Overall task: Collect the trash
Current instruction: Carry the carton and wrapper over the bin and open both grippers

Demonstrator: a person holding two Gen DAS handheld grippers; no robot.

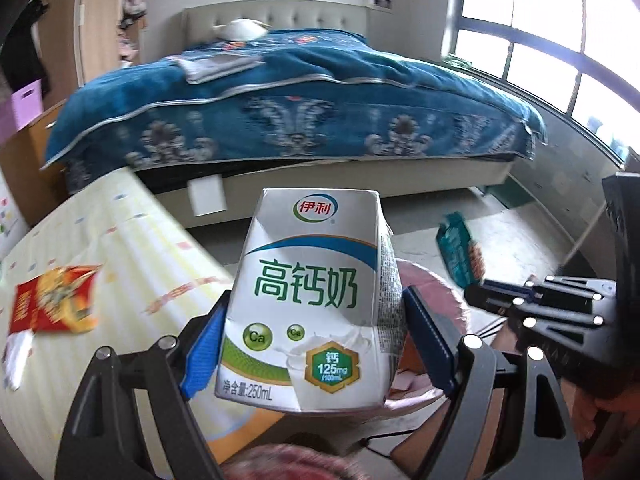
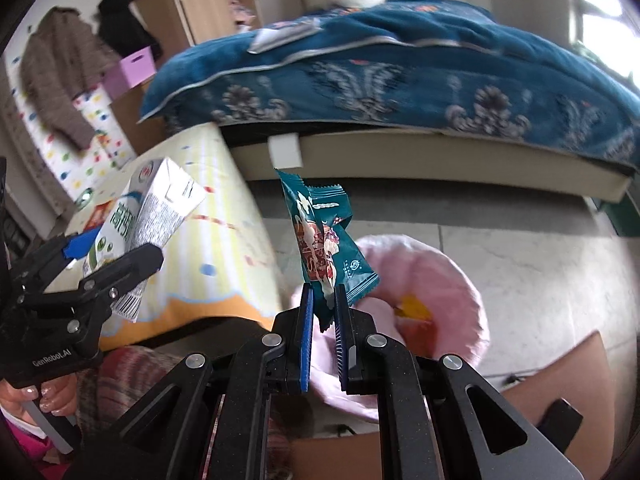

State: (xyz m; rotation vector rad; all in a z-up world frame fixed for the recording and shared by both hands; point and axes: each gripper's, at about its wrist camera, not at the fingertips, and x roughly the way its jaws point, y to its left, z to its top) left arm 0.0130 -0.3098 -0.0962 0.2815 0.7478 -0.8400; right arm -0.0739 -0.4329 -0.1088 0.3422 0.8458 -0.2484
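Carrying step in hand: left tongs (image 1: 316,344) clamped wide on milk carton (image 1: 316,296), right tongs (image 2: 323,312) pinched nearly together on teal snack wrapper (image 2: 326,240), both above pink bin (image 2: 452,280) beside worktop (image 1: 132,240). Next, probably: centre over bin, then release.

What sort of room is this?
A bedroom, most likely: a bed with a blue quilt and padded headboard, and clothes hanging on the wall beside a wardrobe.
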